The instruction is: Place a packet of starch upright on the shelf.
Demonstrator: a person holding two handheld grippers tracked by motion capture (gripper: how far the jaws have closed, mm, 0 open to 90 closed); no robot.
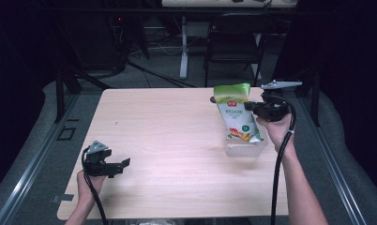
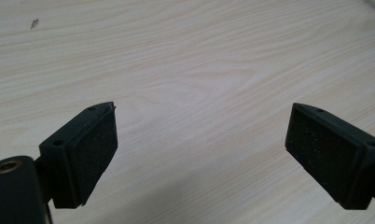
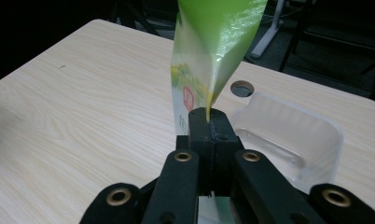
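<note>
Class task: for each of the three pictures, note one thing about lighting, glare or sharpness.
High view: the wooden table is lit, the room around it nearly black. Left gripper view: soft shadow under the open left gripper, wood grain sharp. Right gripper view: glare streaks on the green snack bag; the right gripper holding it is sharp, the clear plastic tray hazy.

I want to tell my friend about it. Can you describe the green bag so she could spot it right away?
Look at the pale wooden table, then its far right side, where a clear plastic tray sits. The green bag hangs over that tray, pinched by the right tongs. It is the one colourful thing there: bright green top, white lower part with printed pictures.
</note>
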